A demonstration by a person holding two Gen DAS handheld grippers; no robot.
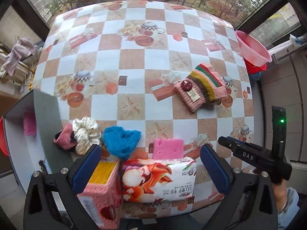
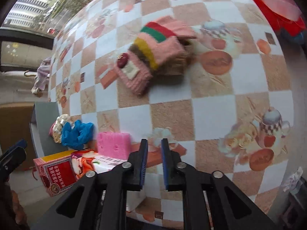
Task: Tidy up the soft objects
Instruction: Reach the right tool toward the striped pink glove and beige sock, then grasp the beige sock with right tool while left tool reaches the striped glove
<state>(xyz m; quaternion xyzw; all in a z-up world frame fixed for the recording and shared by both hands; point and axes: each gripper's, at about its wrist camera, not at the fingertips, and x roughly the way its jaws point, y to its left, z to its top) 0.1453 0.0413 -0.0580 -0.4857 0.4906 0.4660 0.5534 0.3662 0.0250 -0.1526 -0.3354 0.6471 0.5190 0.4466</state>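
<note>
Left tool point(image 1: 150, 164): blue-padded fingers spread wide, released, nothing clamped; they straddle a pink-and-red printed carton point(image 1: 101, 193) and a white floral soft tissue pack point(image 1: 159, 180) at the bottom centre of the left wrist view. The tissue pack carries Chinese characters, seen upside down; too distorted to transcribe. Its long axis runs left to right across the frame.

Right tool point(image 2: 154, 149): fingers drawn close with a narrow gap between them, empty, at the lower centre of the right wrist view. In the left view its black body reads "DAS" at lower right.

Pink porous sponge block point(image 1: 168, 149): just behind the tissue pack, standing on the checkered tablecloth surface point(image 1: 134, 61). Left of it a crumpled blue cloth point(image 1: 121, 140), then a cream spotted scrunchie point(image 1: 86, 134) and a pink knit piece point(image 1: 64, 138), these two at the surface's left edge.

Pink knitted striped glove bundle point(image 1: 201, 86): centre right of the frame, well apart from the others, long axis diagonal from lower left to upper right. A maroon round button and a cream tag sit on its cuff; tag writing unreadable.

Pink plastic basin point(image 1: 253, 48): upper right, off the surface's edge.
</note>
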